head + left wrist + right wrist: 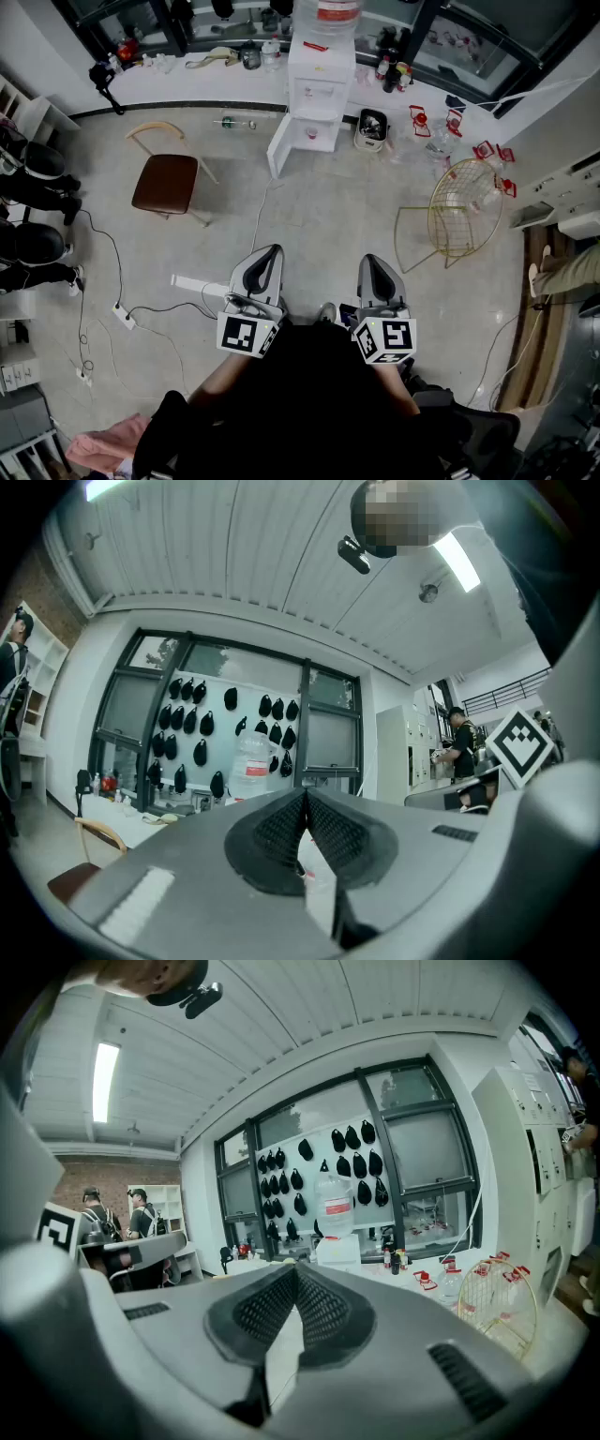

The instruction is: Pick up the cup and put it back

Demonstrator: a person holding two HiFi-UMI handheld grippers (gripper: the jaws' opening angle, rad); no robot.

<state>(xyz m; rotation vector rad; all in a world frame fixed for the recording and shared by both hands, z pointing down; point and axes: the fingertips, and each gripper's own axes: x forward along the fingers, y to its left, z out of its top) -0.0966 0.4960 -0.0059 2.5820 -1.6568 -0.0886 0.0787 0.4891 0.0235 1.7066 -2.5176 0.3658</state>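
1. The left gripper [306, 810] and the right gripper [296, 1283] each have their jaws pressed together with nothing between them. We hold both low in the head view, close to the body. If we arrive at the cup like this, the shut tips will likely shove it over instead of taking it, so one gripper must spread first.
2. We cannot pick out the cup for sure. A small pinkish thing [311, 132] in the open lower compartment of the water dispenser [322, 75], at the upper centre of the head view, may be it. It is well apart from both grippers, and the bottles around the dispenser make it easy to aim at the wrong thing.
3. The compartment's door [281, 148] swings out to the left of that opening. A gripper coming in from that side could knock the door or catch the compartment's edge.
4. Cables [111, 267] and a power strip [125, 316] lie on the floor [309, 216] at the lower left. A wire chair [466, 208] stands at the right. We judge that walking up carelessly could snag either.
5. Putting the cup back in so tight a space, we could tip it against the walls.
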